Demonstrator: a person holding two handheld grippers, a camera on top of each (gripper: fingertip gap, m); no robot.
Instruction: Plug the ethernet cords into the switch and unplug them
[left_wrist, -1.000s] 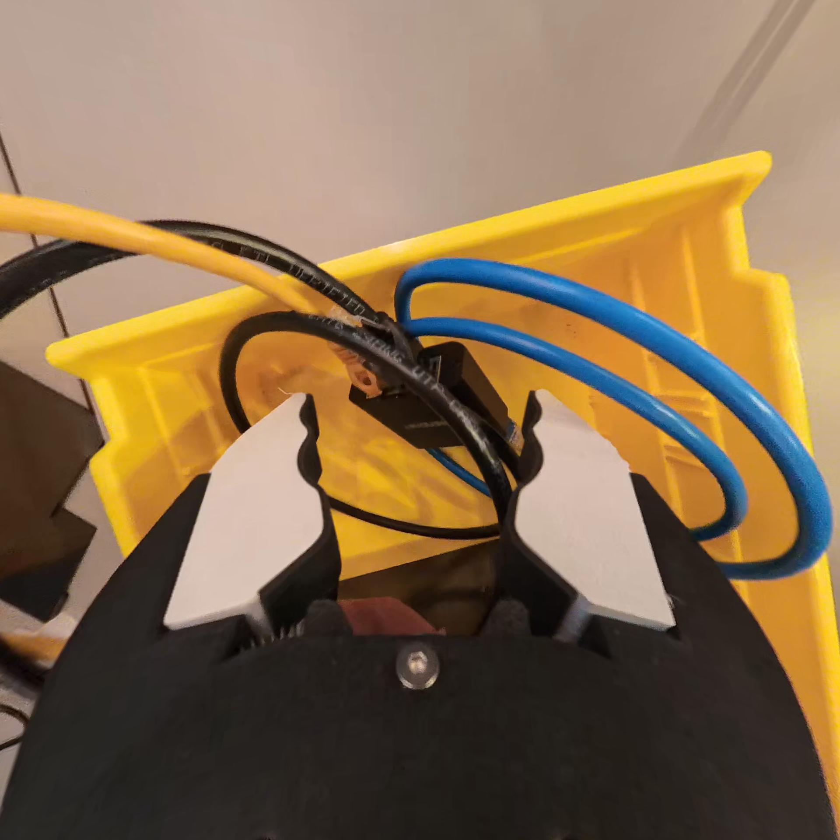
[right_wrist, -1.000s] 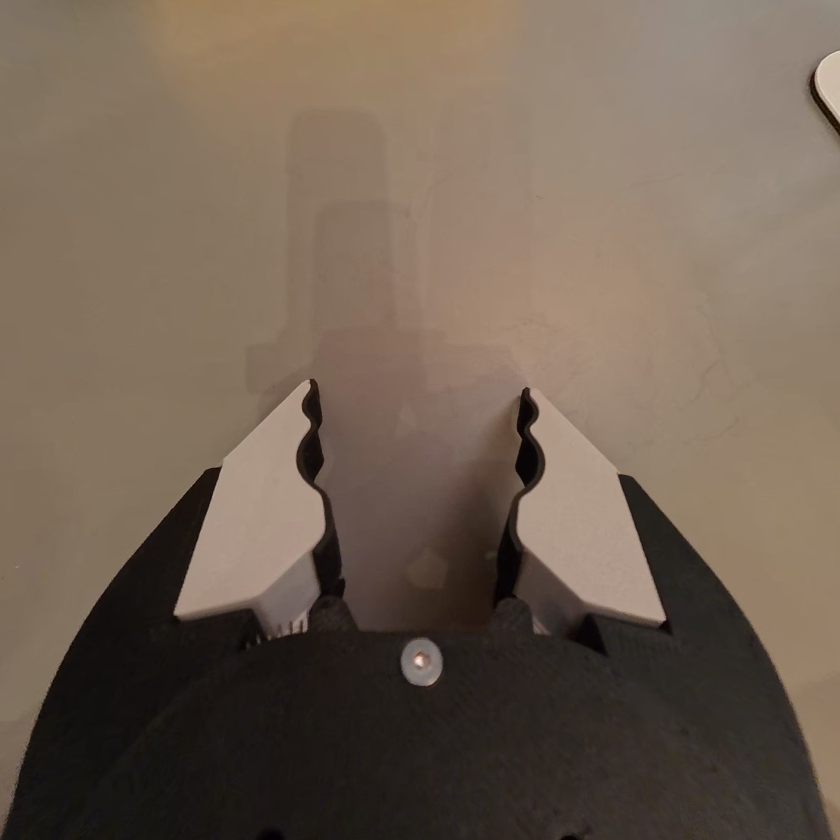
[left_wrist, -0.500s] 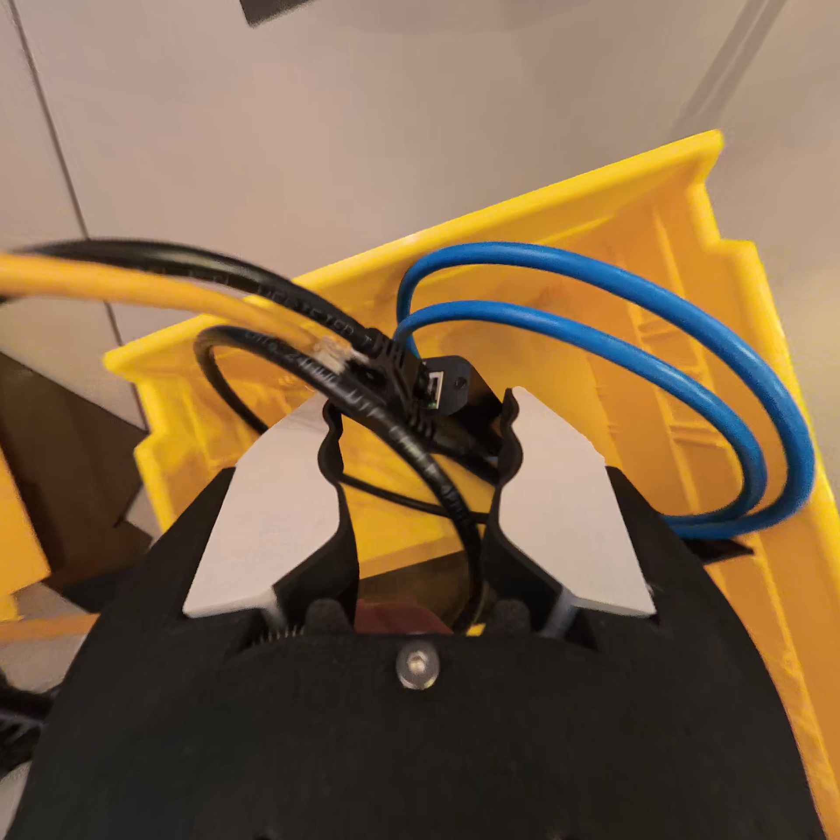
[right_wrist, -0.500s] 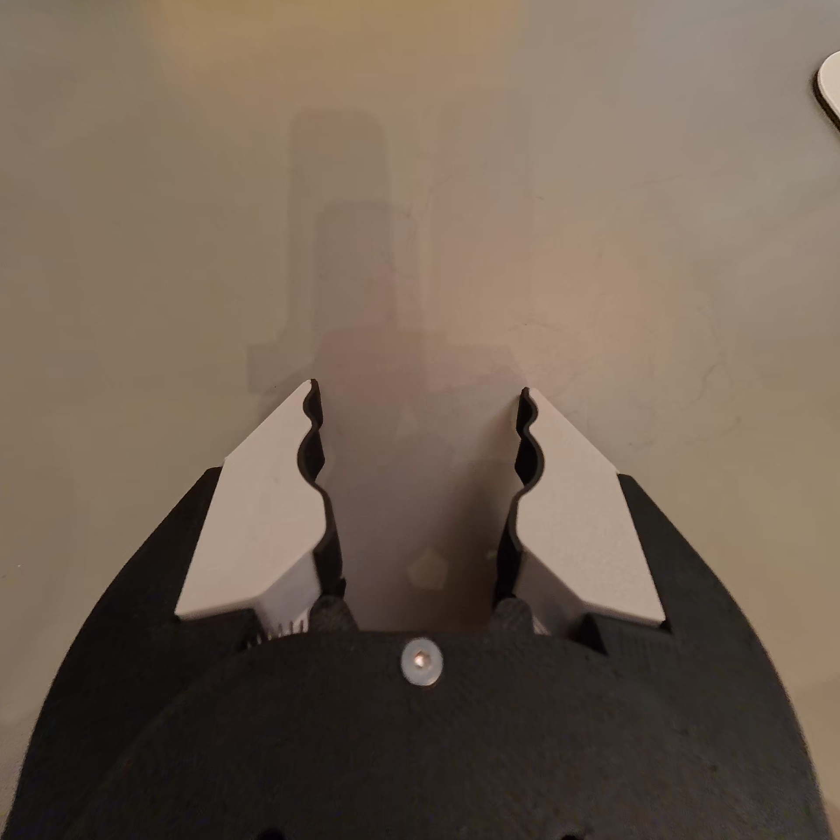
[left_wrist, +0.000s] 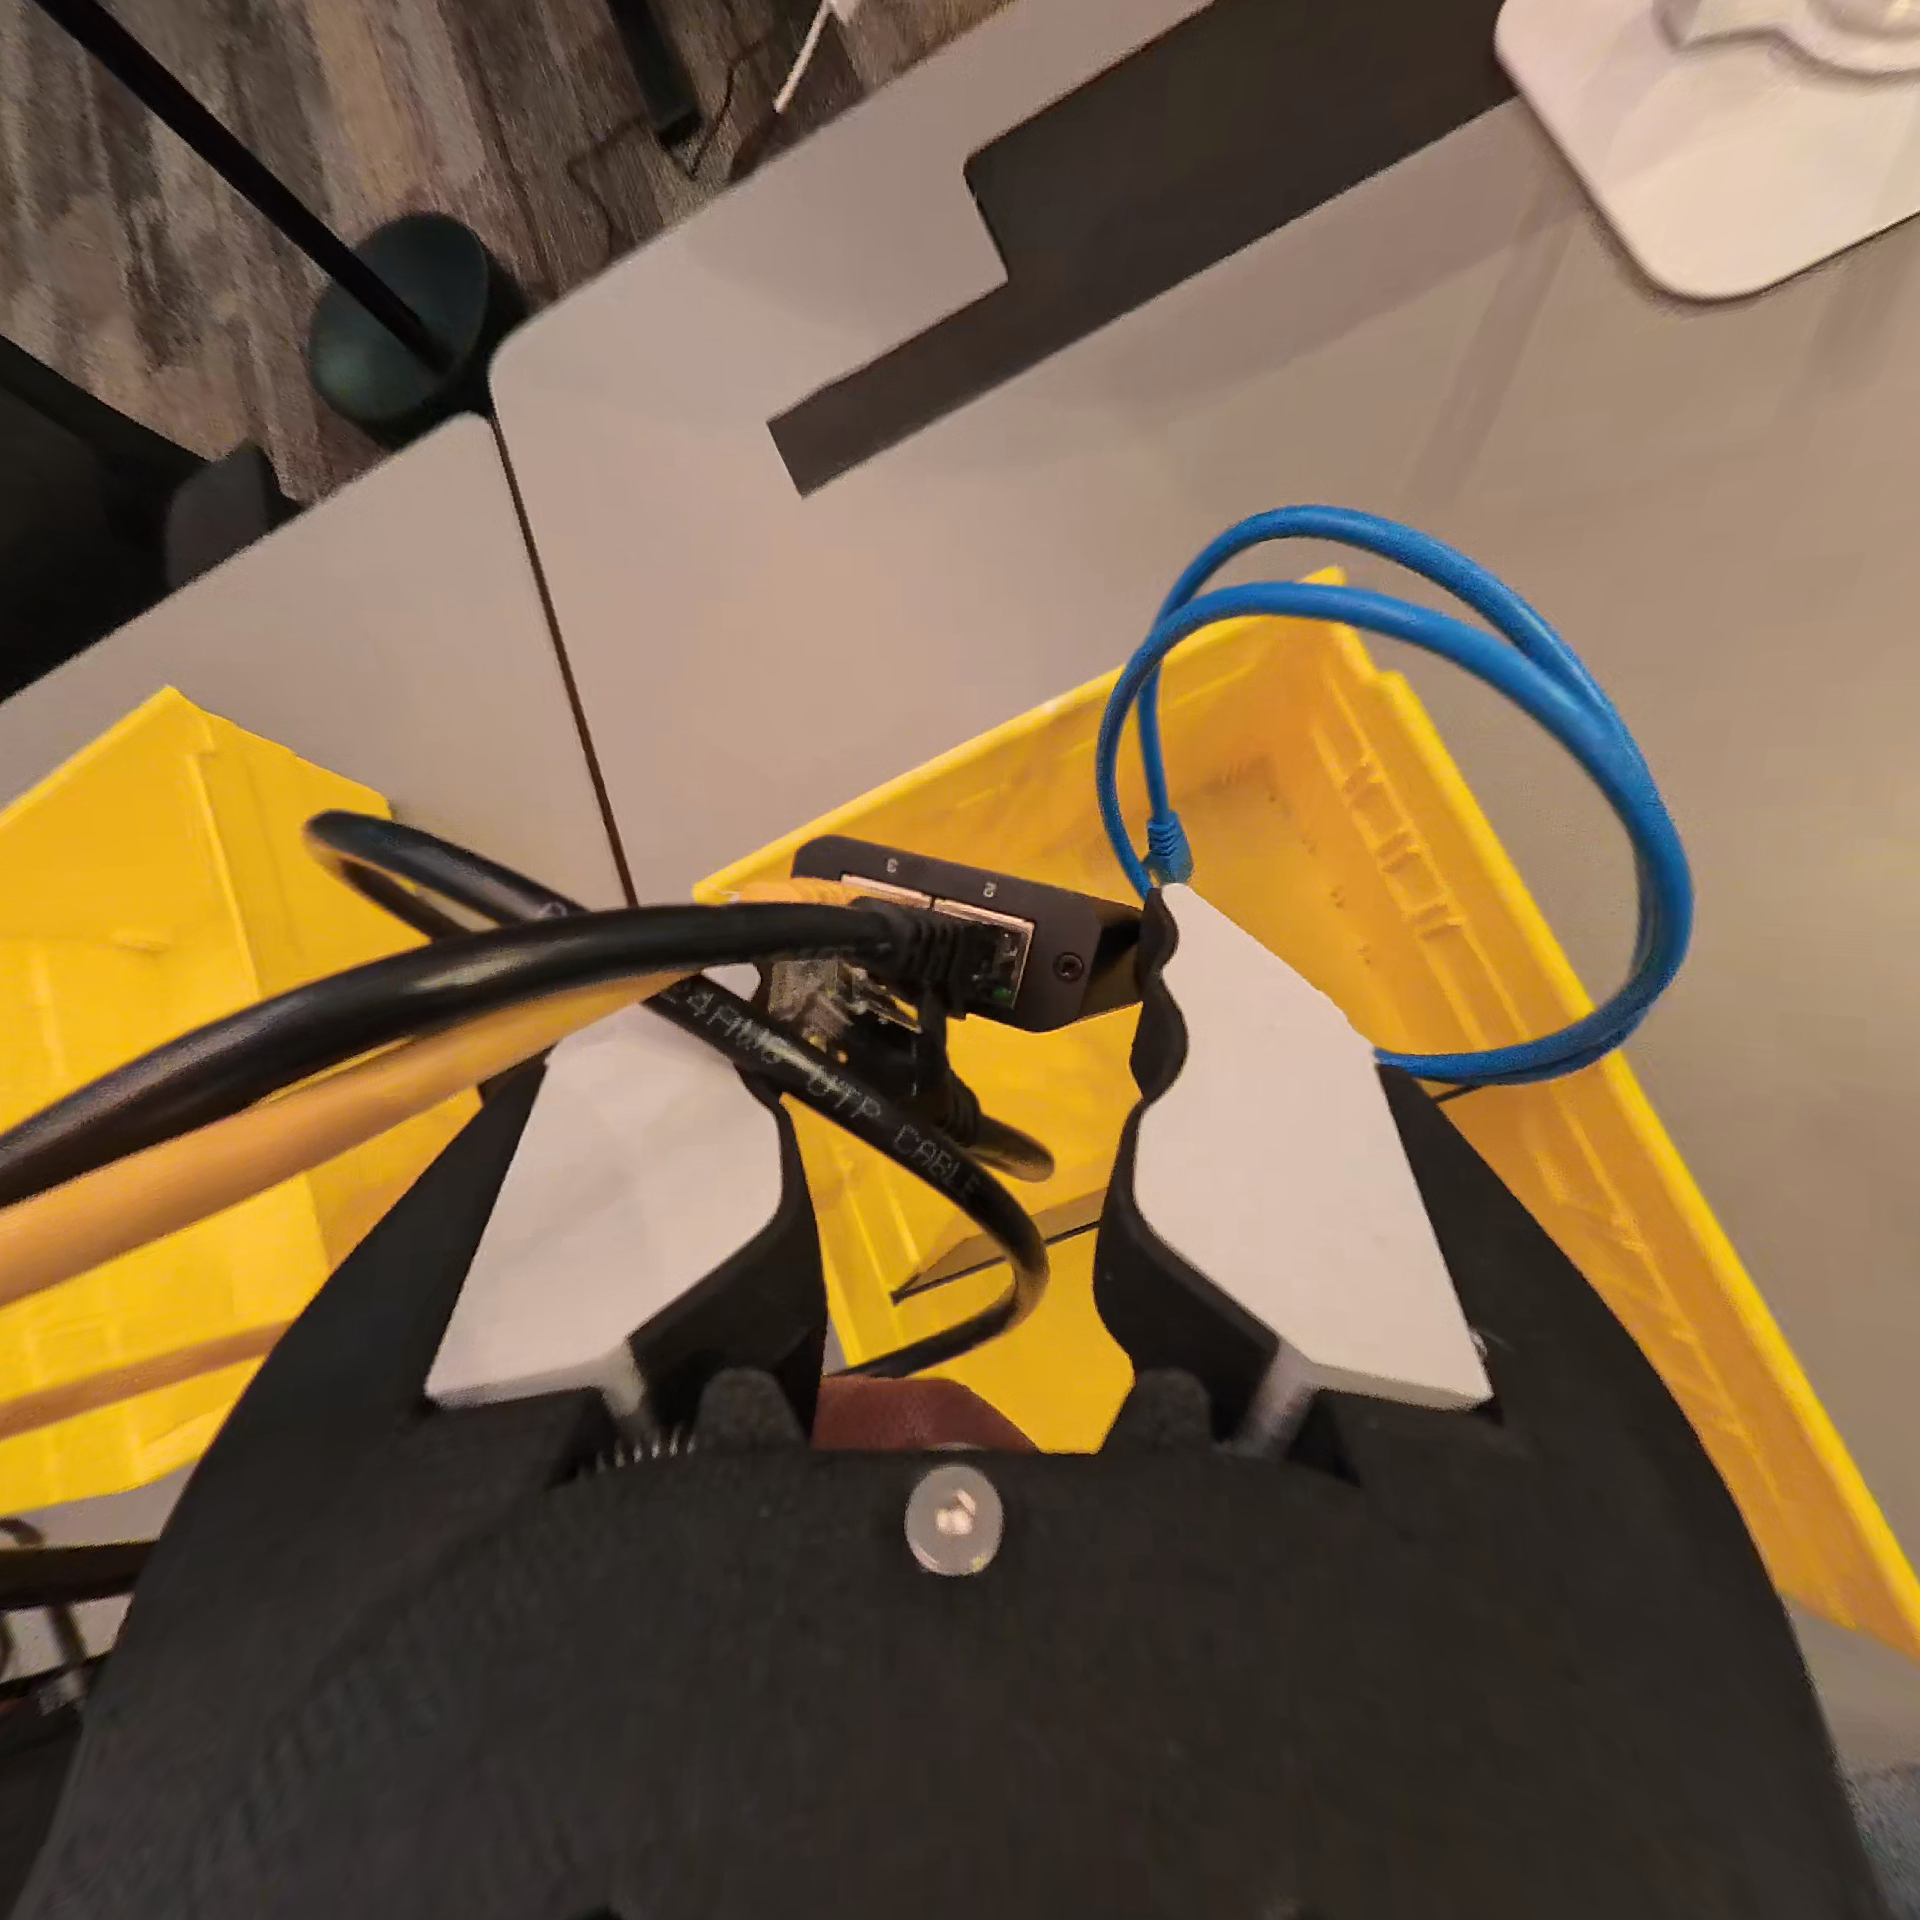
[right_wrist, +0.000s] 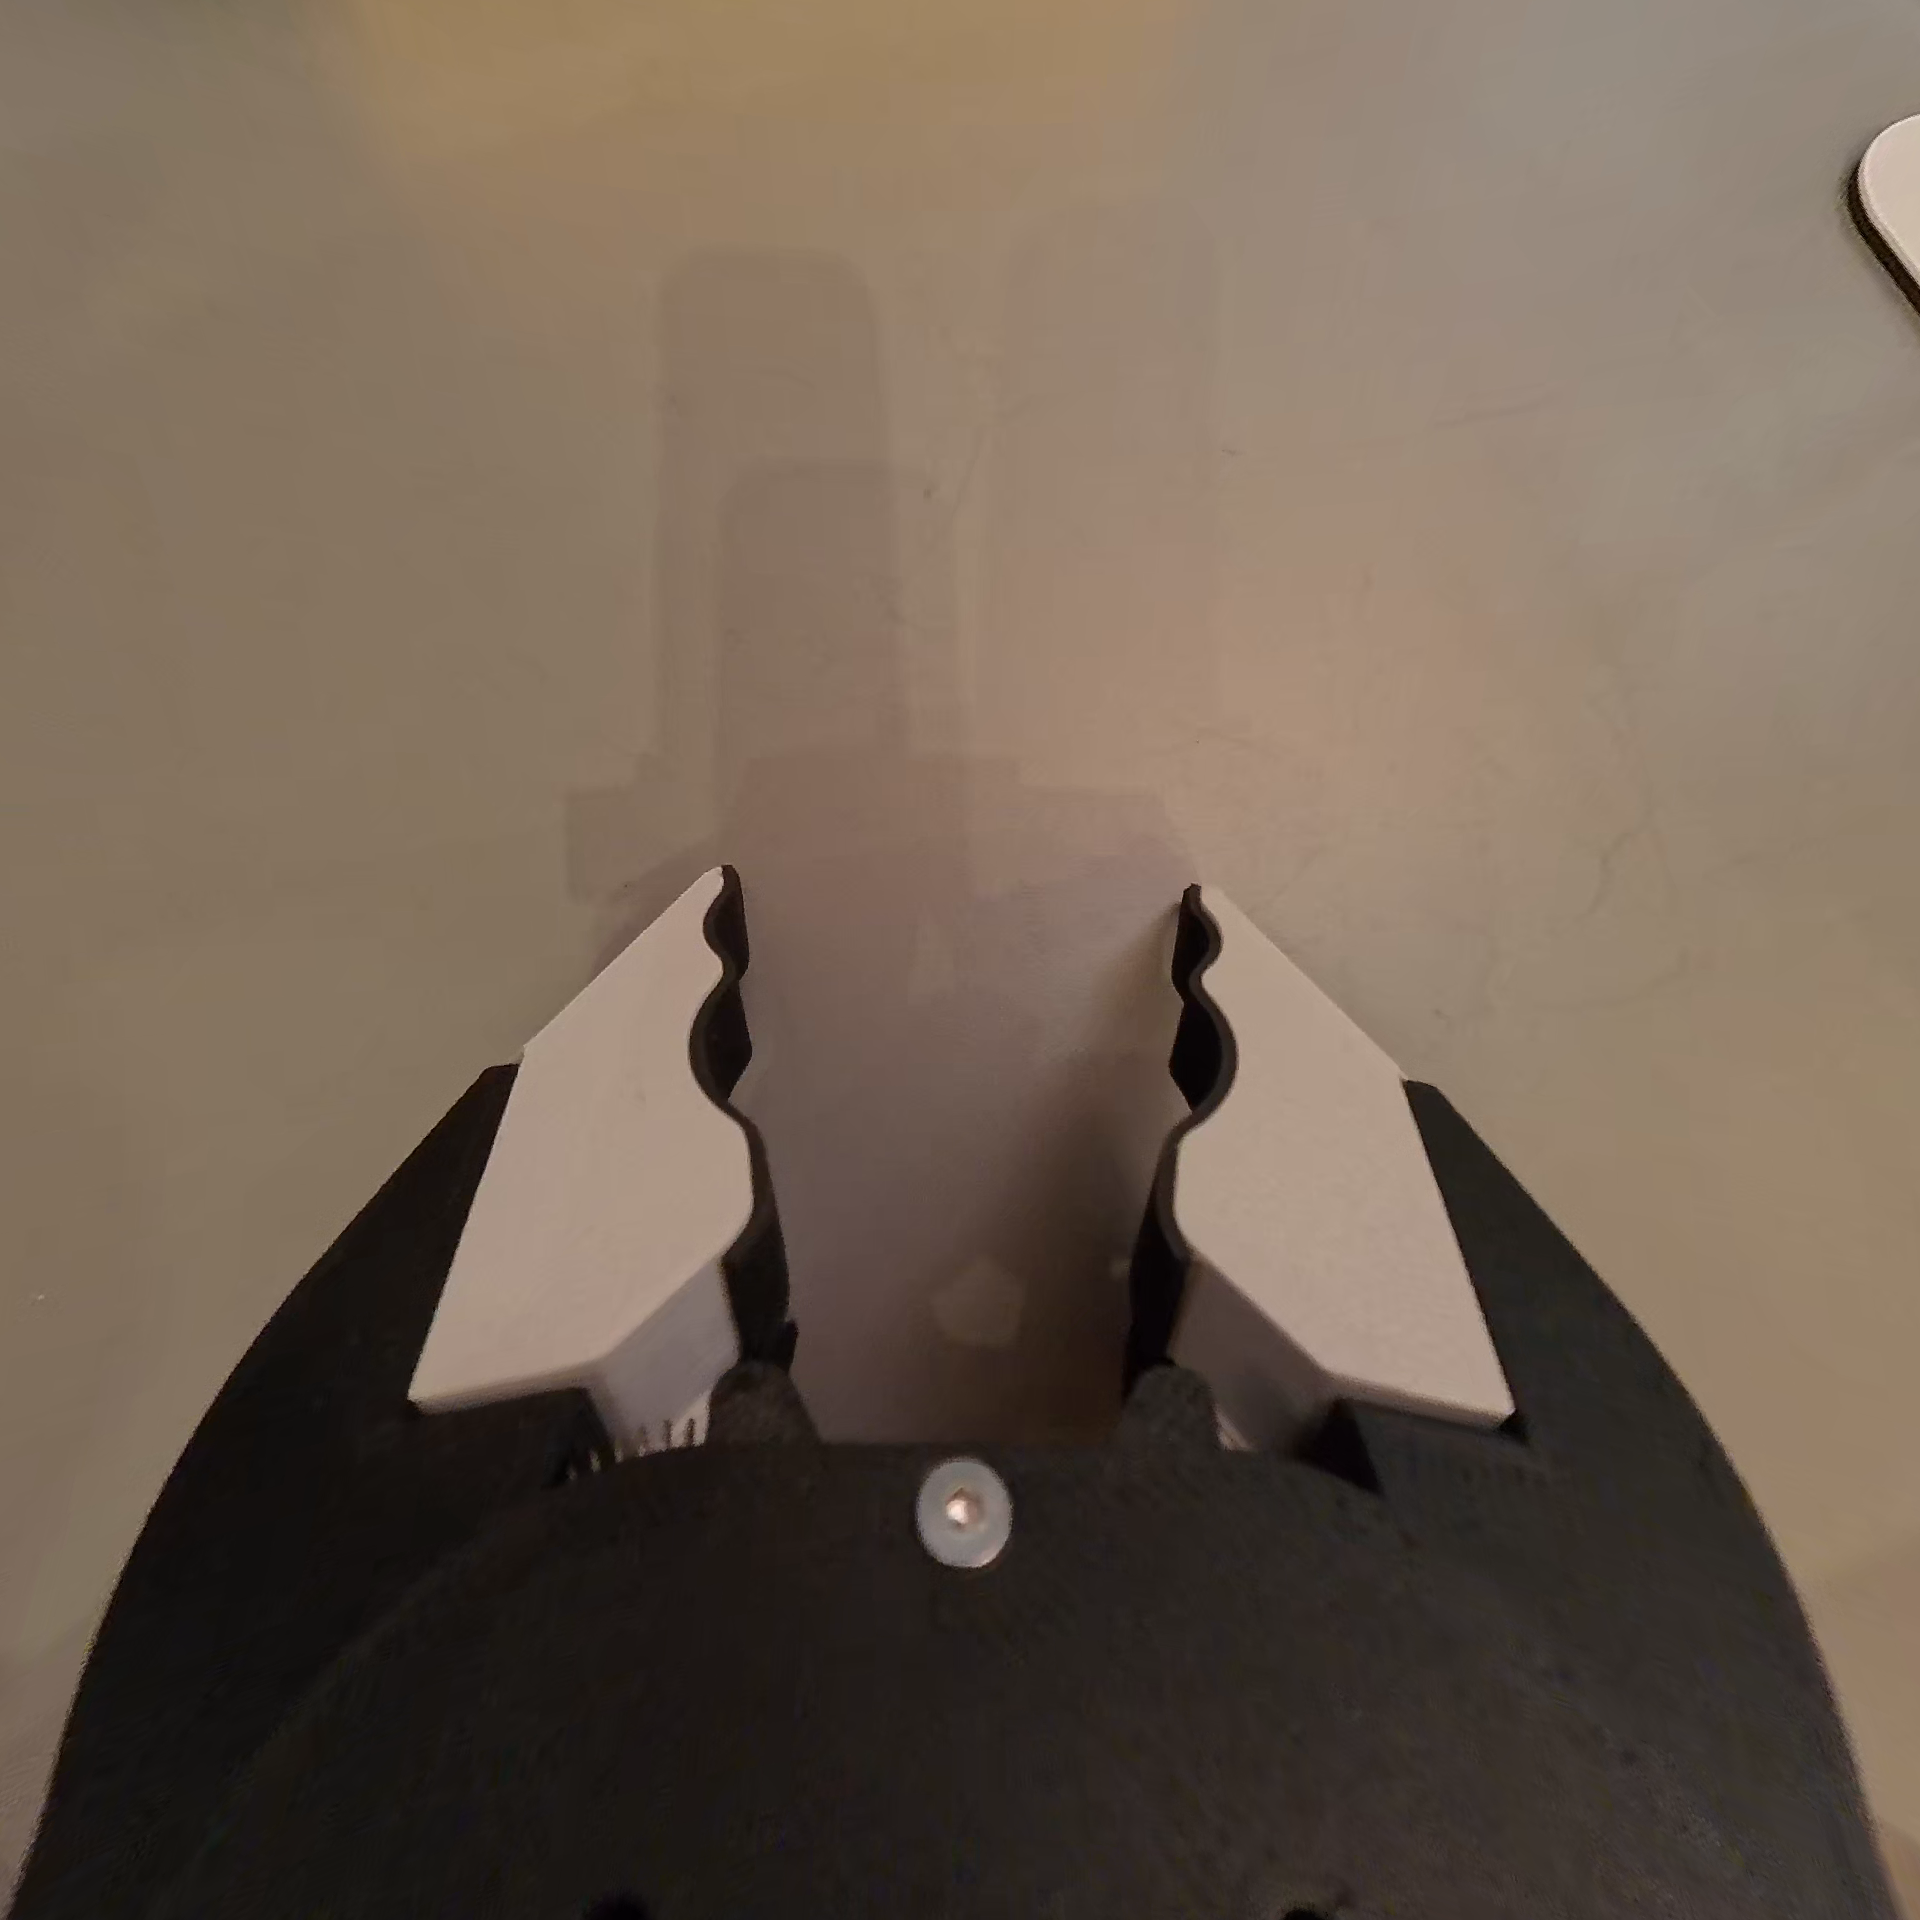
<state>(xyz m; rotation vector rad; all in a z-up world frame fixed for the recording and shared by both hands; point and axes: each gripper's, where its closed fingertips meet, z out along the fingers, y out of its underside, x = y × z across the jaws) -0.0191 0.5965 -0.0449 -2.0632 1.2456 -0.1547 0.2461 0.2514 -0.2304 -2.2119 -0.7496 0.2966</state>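
While left gripper (left_wrist: 956, 987) clamps black switch (left_wrist: 1075, 940), numbered ports, lettered black cord (left_wrist: 904, 1132) beneath, right gripper (right_wrist: 961, 904) wide

We find writing in two places, both in the left wrist view. White printed lettering runs along the jacket of the black cord (left_wrist: 883, 1122) just below the centre of the picture, slanting from ten o'clock down toward four o'clock. The middle stretch is sharp, while the upper end slips behind other cords. On the top face of the black switch (left_wrist: 1070, 966), toward twelve o'clock from that lettering, we see two small pale marks. One sits above each port, and both appear upside down to us. In the right wrist view we can read nothing.
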